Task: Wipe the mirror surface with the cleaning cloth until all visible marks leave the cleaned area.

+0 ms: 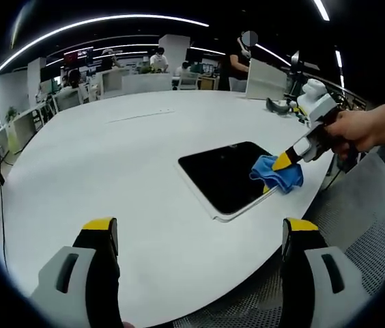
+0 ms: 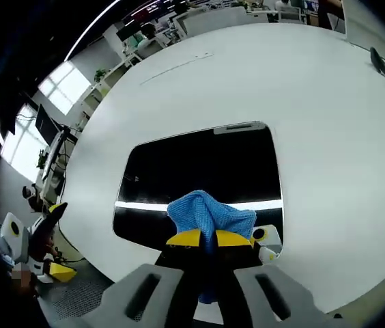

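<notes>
In the right gripper view, the right tongs (image 2: 201,238) are pinching a bunched blue cleaning cloth (image 2: 209,213) between their yellow tips, and the cloth is resting on the near edge of the mirror (image 2: 206,164). The mirror is lying flat on the white tabletop (image 2: 329,109), a dark rounded rectangle with a bright strip of ceiling light reflecting across it just beyond the cloth. In the left gripper view, the left tongs (image 1: 200,233) are hanging wide apart and holding nothing, hovering over the near part of the tabletop, well short of the mirror (image 1: 223,174). From that side the right tongs (image 1: 282,162) are coming in held by a hand (image 1: 356,131), pressing the cloth (image 1: 276,172) onto the mirror's corner nearest the tabletop edge.

As for progress — the wiping looks to be under way rather than finished. The cloth is covering only a small patch at one edge, and most of the glass is lying beyond it. A few faint pale specks may be showing near the mirror's left side in the right gripper view, though at this resolution they could be reflections. Judging by that, the far half and the sides are likely waiting for passes. Farther off, desks and people are filling the office background.
</notes>
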